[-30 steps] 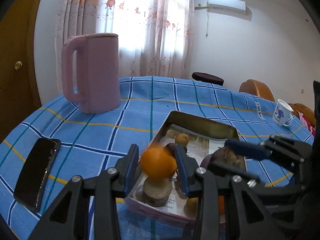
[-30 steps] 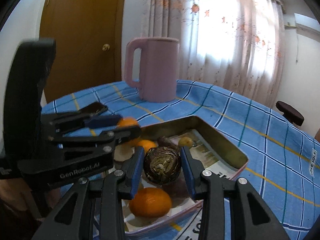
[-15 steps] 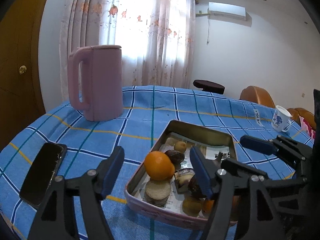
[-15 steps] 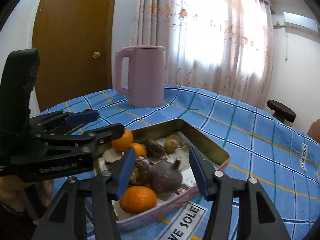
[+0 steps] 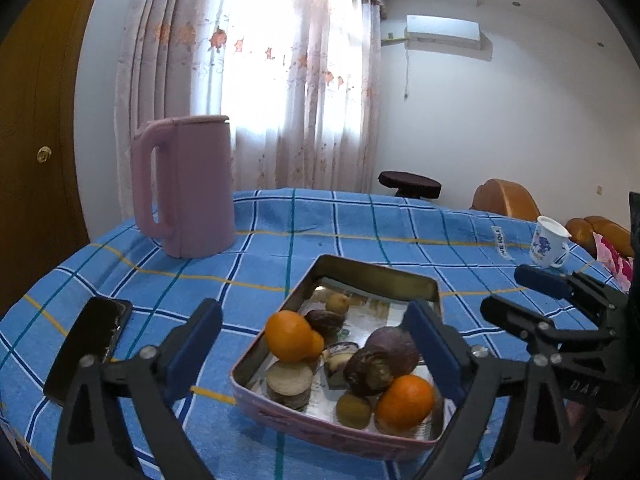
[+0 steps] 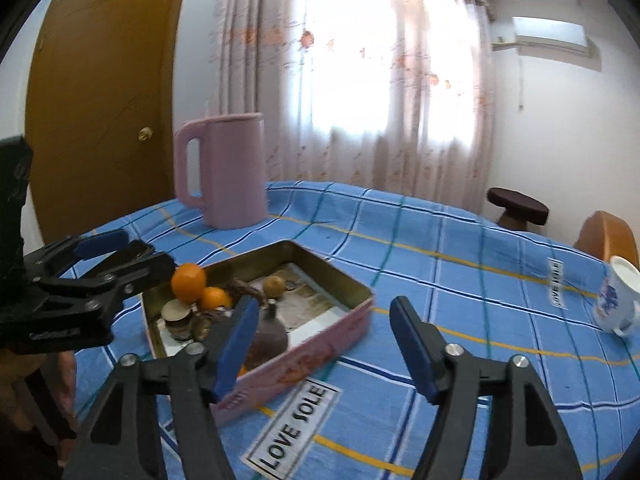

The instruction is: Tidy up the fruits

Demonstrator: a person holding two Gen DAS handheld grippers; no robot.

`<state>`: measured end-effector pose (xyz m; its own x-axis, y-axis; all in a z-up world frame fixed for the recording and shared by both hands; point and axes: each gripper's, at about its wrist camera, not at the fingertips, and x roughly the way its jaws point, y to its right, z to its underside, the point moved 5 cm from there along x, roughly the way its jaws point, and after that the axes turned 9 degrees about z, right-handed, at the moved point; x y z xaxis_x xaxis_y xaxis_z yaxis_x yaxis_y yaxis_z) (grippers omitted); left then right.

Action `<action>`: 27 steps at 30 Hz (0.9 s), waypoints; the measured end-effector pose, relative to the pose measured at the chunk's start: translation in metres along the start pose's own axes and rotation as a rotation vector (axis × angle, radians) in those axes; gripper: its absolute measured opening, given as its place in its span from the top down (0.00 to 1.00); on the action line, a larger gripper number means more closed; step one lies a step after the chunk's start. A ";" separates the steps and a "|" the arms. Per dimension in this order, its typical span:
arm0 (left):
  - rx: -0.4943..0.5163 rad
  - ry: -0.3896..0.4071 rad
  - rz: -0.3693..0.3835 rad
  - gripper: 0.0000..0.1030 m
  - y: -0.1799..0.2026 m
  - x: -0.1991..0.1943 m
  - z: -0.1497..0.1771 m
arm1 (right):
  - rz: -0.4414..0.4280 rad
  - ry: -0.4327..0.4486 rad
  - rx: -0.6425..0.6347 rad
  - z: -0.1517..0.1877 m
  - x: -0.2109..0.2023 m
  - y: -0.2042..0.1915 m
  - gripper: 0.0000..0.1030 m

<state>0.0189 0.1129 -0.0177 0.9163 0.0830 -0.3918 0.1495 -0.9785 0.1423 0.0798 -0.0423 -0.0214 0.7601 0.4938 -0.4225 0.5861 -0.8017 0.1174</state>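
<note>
Heaped in a pink-sided tin [image 5: 320, 424]: glossy oranges [image 5: 289, 335], wrinkled purple-brown fruits [image 5: 370, 370], with left hand-held gripper [image 5: 316, 344] and right hand-held gripper [image 6: 324, 340] spread, just opened, pinching nothing.

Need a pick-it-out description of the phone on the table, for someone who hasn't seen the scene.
Start at the tall pink jug on the blue checked tablecloth. Nearer the camera, left of the fruit tin, lies the phone: the only flat black slab, screen up.
</note>
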 end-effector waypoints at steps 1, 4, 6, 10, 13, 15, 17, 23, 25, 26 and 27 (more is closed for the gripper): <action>0.005 -0.001 0.003 0.07 0.002 0.000 0.000 | 0.001 0.001 0.006 0.000 -0.002 0.003 0.32; 0.011 0.001 0.005 0.07 0.006 -0.002 0.000 | 0.014 0.004 0.020 0.000 -0.006 0.010 0.32; 0.012 0.001 0.006 0.07 0.008 -0.003 0.000 | 0.016 0.005 0.026 0.001 -0.008 0.012 0.32; 0.014 0.000 0.005 0.05 0.009 -0.003 0.001 | 0.022 0.008 0.025 0.001 -0.013 0.012 0.32; 0.016 0.001 0.004 0.04 0.011 -0.004 0.001 | 0.025 0.009 0.028 0.001 -0.015 0.013 0.32; 0.019 0.002 0.005 0.04 0.012 -0.004 0.001 | 0.027 0.011 0.031 0.002 -0.017 0.015 0.32; 0.019 0.001 0.006 0.04 0.012 -0.005 0.001 | 0.027 0.013 0.034 0.002 -0.019 0.016 0.31; 0.022 0.006 0.007 0.04 0.014 -0.007 0.001 | 0.028 0.021 0.039 0.001 -0.022 0.018 0.31; 0.026 0.008 0.007 0.04 0.016 -0.008 0.001 | 0.029 0.026 0.040 0.001 -0.023 0.018 0.31; 0.028 0.008 0.008 0.04 0.017 -0.008 0.001 | 0.028 0.027 0.041 0.000 -0.023 0.018 0.31; 0.029 0.007 0.007 0.03 0.017 -0.008 0.001 | 0.027 0.027 0.042 0.001 -0.023 0.019 0.31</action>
<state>0.0139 0.0950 -0.0133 0.9199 0.0771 -0.3846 0.1322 -0.9841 0.1188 0.0731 -0.0687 -0.0100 0.7834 0.4799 -0.3951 0.5531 -0.8282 0.0908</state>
